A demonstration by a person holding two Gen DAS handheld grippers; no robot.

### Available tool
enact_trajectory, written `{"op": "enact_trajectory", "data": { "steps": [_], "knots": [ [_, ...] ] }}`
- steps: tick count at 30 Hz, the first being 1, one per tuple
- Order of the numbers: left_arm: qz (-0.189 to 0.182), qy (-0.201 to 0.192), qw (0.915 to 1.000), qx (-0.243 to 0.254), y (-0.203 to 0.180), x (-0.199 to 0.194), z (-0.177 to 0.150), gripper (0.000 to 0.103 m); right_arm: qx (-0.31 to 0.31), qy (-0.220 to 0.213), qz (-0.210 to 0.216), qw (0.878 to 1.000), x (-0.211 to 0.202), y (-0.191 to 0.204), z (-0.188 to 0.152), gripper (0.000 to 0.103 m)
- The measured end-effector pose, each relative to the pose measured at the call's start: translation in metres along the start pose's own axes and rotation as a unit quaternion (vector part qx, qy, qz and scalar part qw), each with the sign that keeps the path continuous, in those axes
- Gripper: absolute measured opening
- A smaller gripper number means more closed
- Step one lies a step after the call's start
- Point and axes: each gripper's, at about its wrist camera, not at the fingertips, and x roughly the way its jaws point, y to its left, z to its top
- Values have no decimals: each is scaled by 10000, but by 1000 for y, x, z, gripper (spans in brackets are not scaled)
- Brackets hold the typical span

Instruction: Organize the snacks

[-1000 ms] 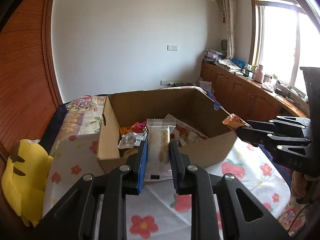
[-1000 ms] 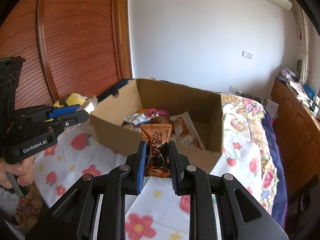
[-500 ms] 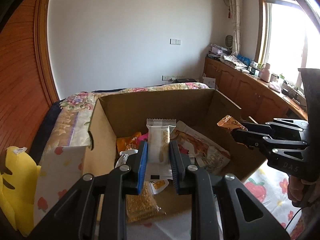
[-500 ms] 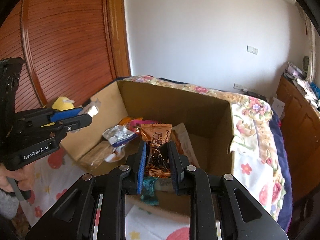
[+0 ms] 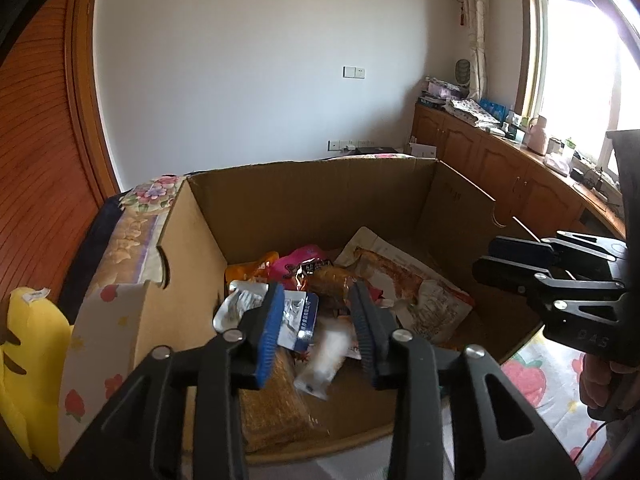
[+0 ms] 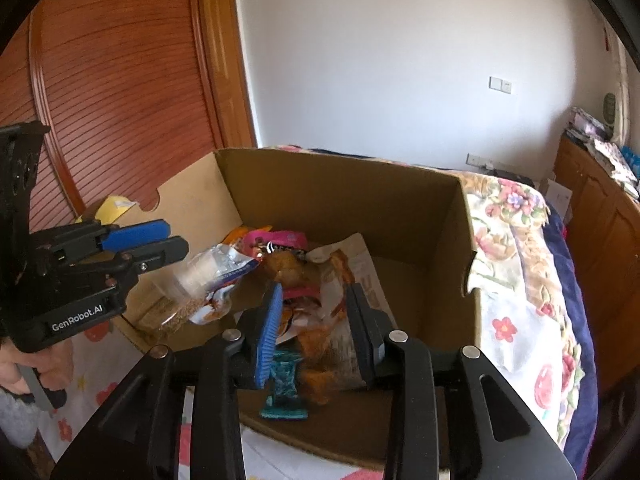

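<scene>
Over the open cardboard box (image 5: 304, 204) on the flowered bedspread (image 6: 516, 328), both grippers hang side by side, each pointing down into it. The left gripper (image 5: 318, 320) has its jaws opening, and the white snack packet (image 5: 326, 360) shows as a blur between and below them, tilted, with neither pad pressing on it, so it is released. In the right wrist view the same packet (image 6: 192, 276) appears blurred just under the tips of the left gripper (image 6: 160, 244), above the pile in the box. The right gripper (image 6: 314, 320) also has its jaws opening; an orange-brown wrapped snack (image 6: 316, 364) is blurred in the gap between them, clear of both pads, so that one is let go too. In the left wrist view the right gripper (image 5: 504, 260) reaches in over the right wall of the box, its fingers slightly apart with nothing between them. Inside the box lie a pink bag (image 5: 306, 264), an orange packet (image 5: 250, 268), a silver and blue packet (image 5: 294, 316), a large orange and white bag (image 5: 404, 292) leaning toward the right side, a golden-brown bar (image 5: 276, 408) near the front wall and a teal wrapper (image 6: 285, 388) at the front. A yellow plush toy (image 5: 24, 360) sits on the bed left of the box. A hand (image 6: 36, 368) grips the left gripper's handle.
</scene>
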Motion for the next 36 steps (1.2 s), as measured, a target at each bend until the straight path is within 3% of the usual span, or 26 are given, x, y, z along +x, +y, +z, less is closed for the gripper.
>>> {"op": "enact_trajectory", "data": {
  "steps": [10,18,28,36],
  "knots": [
    [198,-262,9994,65,-14,-77,-16,36,14,-218,-28,9998,-58,26,-14,33],
    [233,-393,9988,165,-32,-132,-39,36,5,-415,-68,9991,-119,54,-40,34],
    [298,-576,9978,136,-51,-187,-74,38,126,-563,-150,9982,-165,72,-75,36],
    [394,-697,9967,164,-65,-224,-102,45,267,-710,-351,9965,-196,84,-106,44]
  ]
}}
